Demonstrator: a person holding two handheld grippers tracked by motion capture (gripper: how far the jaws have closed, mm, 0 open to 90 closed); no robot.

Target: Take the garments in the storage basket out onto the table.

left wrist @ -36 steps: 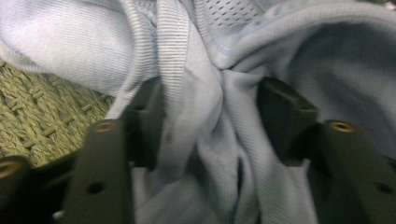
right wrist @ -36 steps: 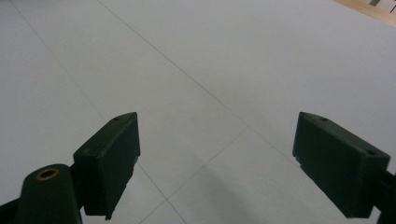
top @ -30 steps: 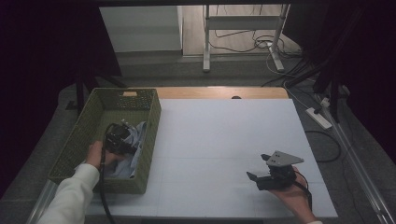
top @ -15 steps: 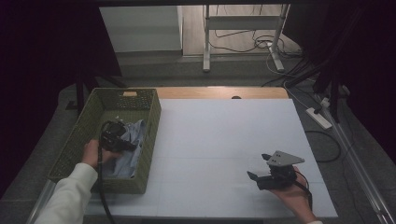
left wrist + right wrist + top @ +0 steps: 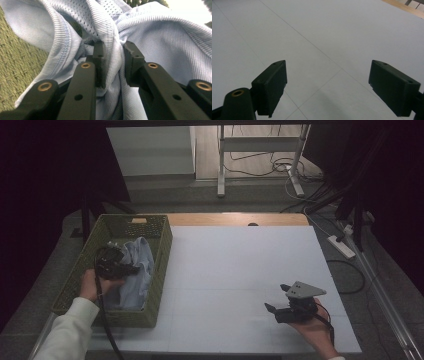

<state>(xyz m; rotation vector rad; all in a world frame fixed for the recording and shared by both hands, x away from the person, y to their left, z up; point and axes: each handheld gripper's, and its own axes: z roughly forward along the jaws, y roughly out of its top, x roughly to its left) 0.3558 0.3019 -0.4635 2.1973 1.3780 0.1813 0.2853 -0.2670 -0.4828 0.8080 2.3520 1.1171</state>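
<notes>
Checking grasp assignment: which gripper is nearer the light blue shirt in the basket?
Left. The left gripper is in the green basket, jaws pinched on a fold of the light blue shirt. The right gripper sits open over the white table, well apart from it.

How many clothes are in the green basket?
1 that I can see: a light blue garment bunched in the green basket, pinched by the left gripper. More could be hidden underneath.
</notes>
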